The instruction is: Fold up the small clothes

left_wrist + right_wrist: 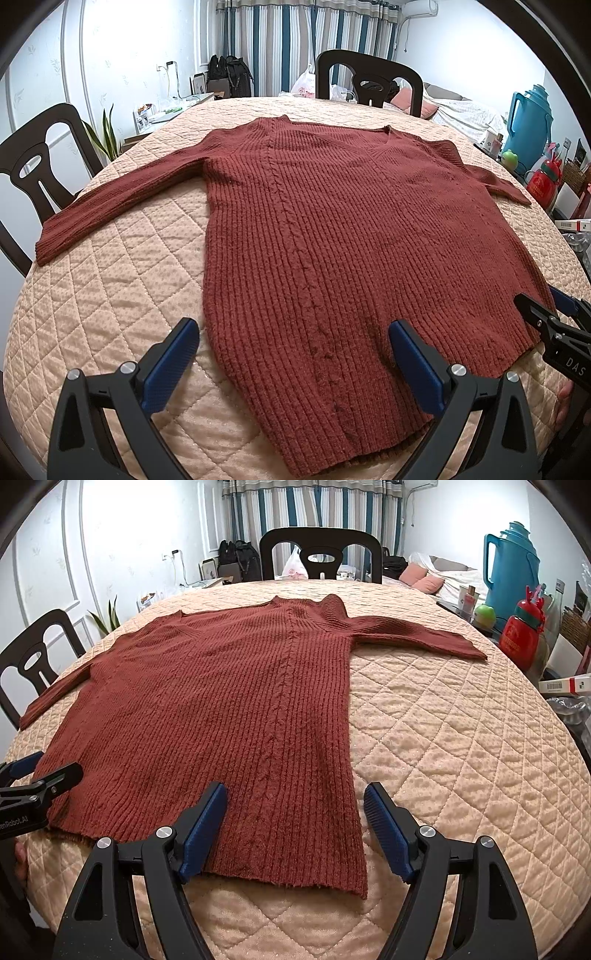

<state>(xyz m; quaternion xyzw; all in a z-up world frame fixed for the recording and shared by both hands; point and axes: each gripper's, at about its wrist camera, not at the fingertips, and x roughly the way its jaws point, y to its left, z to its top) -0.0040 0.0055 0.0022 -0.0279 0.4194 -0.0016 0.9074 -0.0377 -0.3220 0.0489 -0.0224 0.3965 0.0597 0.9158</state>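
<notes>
A big table [110, 280] is covered all over by a soft peach quilted cloth [461, 738] with a diamond pattern. A dark red knitted sweater [332, 240] lies flat on the cloth, front up, with its bottom hem near the near edge and its neck toward the far edge. One sleeve [110, 206] reaches out to the left edge, and the other sleeve [417, 635] reaches toward the right edge.

Your left gripper [293, 354] is low and level, jaws spread wide; your right gripper [295, 821] sits the same way, blue pads apart, nothing between them; the two hang side by side, pointing forward, near each other.
</notes>
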